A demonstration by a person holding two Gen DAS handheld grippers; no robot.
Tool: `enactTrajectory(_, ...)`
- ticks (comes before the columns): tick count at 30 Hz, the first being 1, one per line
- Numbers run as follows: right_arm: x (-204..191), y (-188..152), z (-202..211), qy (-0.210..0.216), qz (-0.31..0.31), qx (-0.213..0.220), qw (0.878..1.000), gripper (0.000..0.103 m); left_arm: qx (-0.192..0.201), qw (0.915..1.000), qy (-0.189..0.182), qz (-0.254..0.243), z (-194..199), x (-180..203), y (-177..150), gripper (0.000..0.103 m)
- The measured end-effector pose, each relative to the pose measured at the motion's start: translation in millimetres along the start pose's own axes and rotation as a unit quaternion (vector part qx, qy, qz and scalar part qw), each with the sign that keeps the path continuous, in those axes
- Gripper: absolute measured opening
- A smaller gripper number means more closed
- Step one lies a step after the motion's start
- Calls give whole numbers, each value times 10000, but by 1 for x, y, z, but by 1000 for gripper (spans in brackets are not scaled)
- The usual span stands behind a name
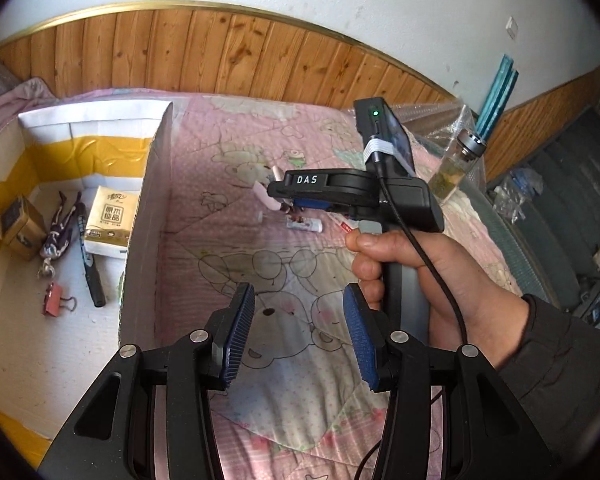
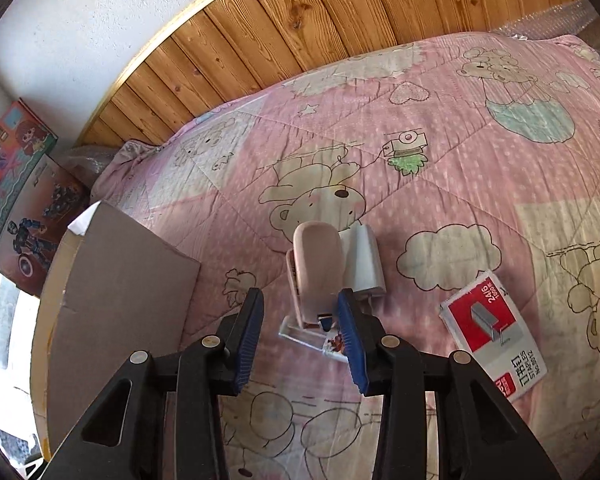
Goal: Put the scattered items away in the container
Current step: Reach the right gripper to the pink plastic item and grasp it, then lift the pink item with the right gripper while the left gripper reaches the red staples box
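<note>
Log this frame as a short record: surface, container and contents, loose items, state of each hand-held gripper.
surface: pink cartoon quilt
container: cardboard box, open top
in box: tissue pack, pink binder clip, black pen, small brown box
loose: pink stapler, red staples box
left hand-held gripper: open, empty, over quilt
right hand-held gripper: open, stapler's near end between the fingers, no pad contact visible

Wood-panelled wall (image 2: 340, 12) behind pink quilt (image 2: 480, 140)

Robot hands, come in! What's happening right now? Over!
Both grippers open, empty: left gripper, right gripper. Right lined up on pink stapler, not gripping. Staple box waits. Cardboard box reachable, nothing blocking.
</note>
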State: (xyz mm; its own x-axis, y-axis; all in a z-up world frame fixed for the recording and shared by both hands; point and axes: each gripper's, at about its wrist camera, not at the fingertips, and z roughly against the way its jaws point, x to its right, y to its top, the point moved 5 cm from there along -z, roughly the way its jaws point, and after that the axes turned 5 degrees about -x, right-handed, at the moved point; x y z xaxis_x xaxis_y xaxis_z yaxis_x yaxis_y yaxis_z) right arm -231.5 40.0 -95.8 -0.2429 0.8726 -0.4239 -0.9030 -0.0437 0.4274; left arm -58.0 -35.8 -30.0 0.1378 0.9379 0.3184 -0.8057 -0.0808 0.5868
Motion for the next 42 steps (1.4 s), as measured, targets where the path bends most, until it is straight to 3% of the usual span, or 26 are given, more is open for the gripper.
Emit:
enactTrajectory(3, 3, 0, -11, -129, 58, -19, 9999, 38, -4, 10000, -72, -27, -1, 3, -1, 49)
enactTrajectory(5, 6, 1, -12, -153, 42, 34, 9999, 27, -18, 9999, -113, -17, -1, 2, -1, 49)
enactTrajectory(8, 11, 2, -9, 63, -243, 68, 9997, 25, -5, 9998, -174, 21, 1, 1, 0, 49)
enactTrajectory(12, 18, -6, 0, 919, -980, 33, 9909, 25, 52, 9998, -186, 54, 5, 0, 1, 49)
enactTrajectory(14, 22, -16, 4, 1754, -1640, -123, 9707, 25, 90, 9998, -181, 62, 8, -1, 3, 49)
enactTrajectory(15, 24, -24, 2, 2264, -2043, -282, 9519, 25, 93, 9998, -181, 70, 9, -1, 3, 49)
enactTrajectory(17, 30, -49, -4, 3091, -2919, -684, 9025, 25, 77, 9997, -205, 90, 9, -1, 3, 49)
enactTrajectory(18, 32, -63, -6, 3258, -3182, -847, 8862, 25, 62, 9997, -201, 92, 9, -1, 2, 49)
enactTrajectory(20, 36, -89, -11, 3230, -3482, -1102, 8731, 25, 52, 9998, -202, 80, 10, 0, 1, 49)
enactTrajectory(22, 43, -109, -12, 2868, -3543, -1221, 8817, 24, 59, 9998, -196, 40, 11, 1, 0, 49)
enactTrajectory(23, 44, -112, -7, 2928, -3531, -1104, 8817, 24, 67, 9998, -184, 25, 12, 2, 0, 49)
enactTrajectory(26, 54, -116, 9, 2496, -3559, -925, 8958, 29, 60, 9998, -180, 31, 12, 1, 0, 49)
enactTrajectory(30, 62, -106, 29, 1589, -3036, -583, 9376, 29, 86, 9997, -204, 45, 14, 1, 1, 49)
enactTrajectory(33, 60, -98, 45, 715, -2337, -363, 9690, 31, 102, 9997, -217, 12, 16, 3, 1, 49)
enactTrajectory(36, 53, -91, 61, -91, -1462, -125, 9891, 32, 124, 9997, -219, 25, 18, 2, 2, 49)
enactTrajectory(39, 30, -87, 84, -529, -333, 190, 9979, 32, 141, 9996, -235, 101, 20, -1, 2, 49)
enactTrajectory(42, -2, -94, 88, -678, 930, 115, 9933, 32, 134, 9994, -285, 156, 21, -2, 3, 49)
